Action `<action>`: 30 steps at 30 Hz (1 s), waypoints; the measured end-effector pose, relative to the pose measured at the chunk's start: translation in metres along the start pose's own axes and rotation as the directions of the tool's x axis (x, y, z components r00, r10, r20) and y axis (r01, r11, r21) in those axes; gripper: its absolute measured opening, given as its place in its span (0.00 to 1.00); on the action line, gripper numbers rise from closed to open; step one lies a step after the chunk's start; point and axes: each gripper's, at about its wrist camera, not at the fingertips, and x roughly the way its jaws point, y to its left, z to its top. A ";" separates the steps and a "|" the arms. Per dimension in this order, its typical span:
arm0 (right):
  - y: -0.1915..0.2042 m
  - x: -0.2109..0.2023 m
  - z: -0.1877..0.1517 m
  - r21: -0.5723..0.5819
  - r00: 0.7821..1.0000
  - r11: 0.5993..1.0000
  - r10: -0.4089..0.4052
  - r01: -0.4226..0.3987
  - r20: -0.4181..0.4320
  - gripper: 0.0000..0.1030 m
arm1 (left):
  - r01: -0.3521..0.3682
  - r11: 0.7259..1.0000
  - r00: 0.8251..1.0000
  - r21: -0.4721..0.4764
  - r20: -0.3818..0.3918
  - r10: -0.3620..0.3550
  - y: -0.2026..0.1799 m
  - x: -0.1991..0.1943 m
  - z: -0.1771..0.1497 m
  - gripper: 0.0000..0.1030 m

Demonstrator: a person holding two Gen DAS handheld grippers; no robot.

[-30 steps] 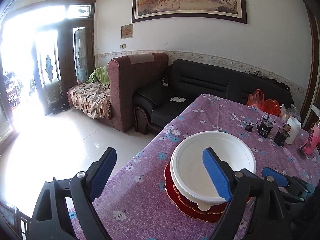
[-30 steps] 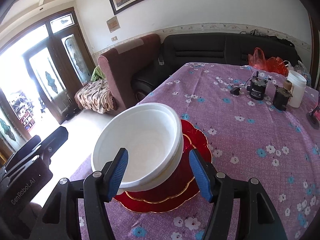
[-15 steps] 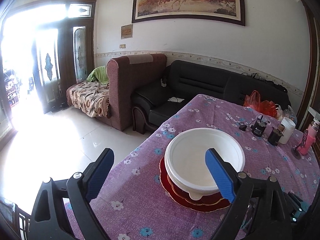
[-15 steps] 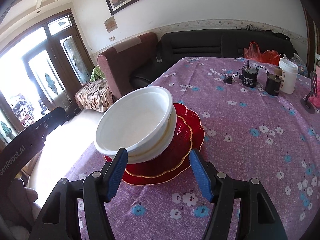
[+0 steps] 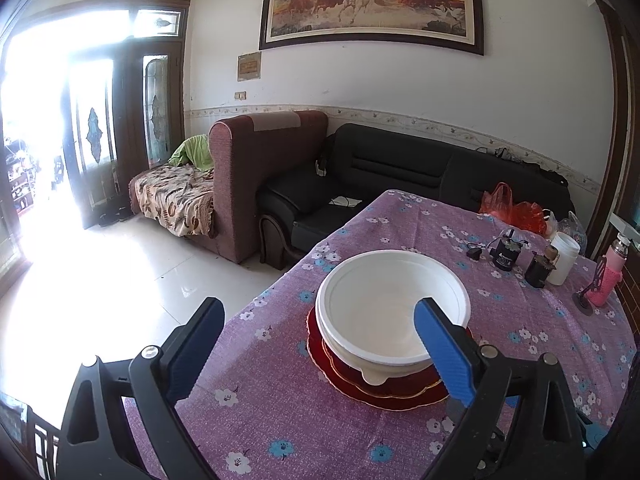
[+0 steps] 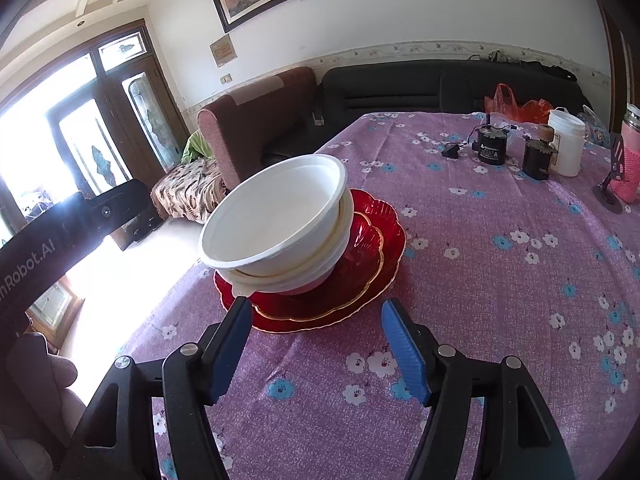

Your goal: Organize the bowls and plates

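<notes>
- Stacked white round bowls [image 5: 390, 312] rest on red gold-rimmed scalloped plates [image 6: 360, 276], on the purple flowered tabletop [image 6: 500, 260].
- Left tool [image 5: 320, 344]: jaws opening wide, holding nothing.
- Right tool [image 6: 316, 344]: jaws apart, empty, near the plates.

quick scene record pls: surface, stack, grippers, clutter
surface: table under a purple flowered cloth
stack: white bowls nested, tilted, on red plates
left gripper: jaws opening, nothing between them, short of the stack
right gripper: open, empty, short of the plates
clutter: white jar, pink bottle, far right
</notes>
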 end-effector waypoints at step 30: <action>0.033 -0.029 -0.029 0.010 0.998 0.999 -0.051 0.050 0.040 0.71 | 0.042 0.999 0.998 -0.033 0.049 -0.041 0.020 -0.045 -0.009 0.98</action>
